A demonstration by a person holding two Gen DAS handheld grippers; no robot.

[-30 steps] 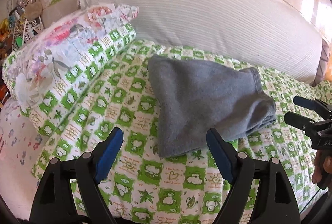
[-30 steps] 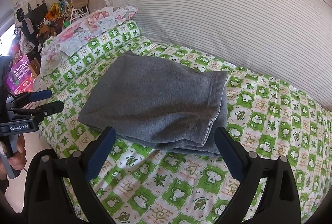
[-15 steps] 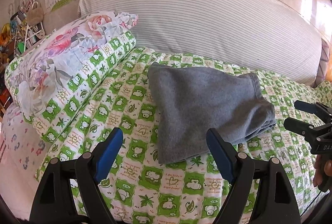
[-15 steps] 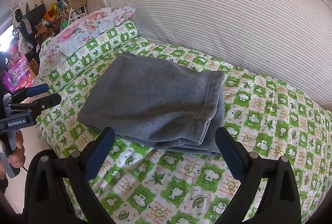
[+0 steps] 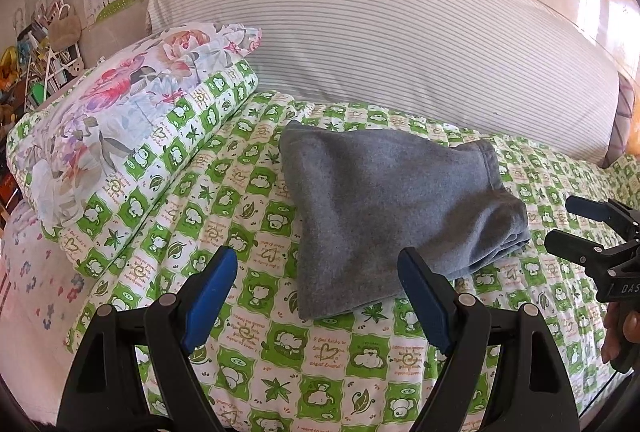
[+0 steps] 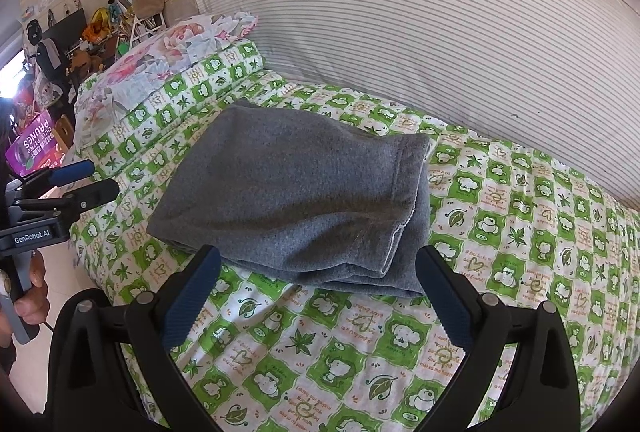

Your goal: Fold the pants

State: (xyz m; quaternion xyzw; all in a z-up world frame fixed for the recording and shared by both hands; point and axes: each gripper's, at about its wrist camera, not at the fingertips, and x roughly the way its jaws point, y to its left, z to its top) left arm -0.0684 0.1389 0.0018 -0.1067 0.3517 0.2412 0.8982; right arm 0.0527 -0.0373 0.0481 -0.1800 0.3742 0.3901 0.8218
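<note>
- My left gripper (image 5: 316,296) and right gripper (image 6: 318,294): both wide apart, empty, off the cloth.
- Bed (image 5: 360,372): bare quilt on every side, striped cushion (image 5: 400,32) behind, room to pull away.
- Grey pants (image 6: 288,200): compact stacked bundle mid-bed; folding looks done, maybe a final tidy.

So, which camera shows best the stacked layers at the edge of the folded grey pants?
The right wrist view: the folded grey pants turn their layered edge toward it. The left wrist view shows those layers only small, far right.
</note>
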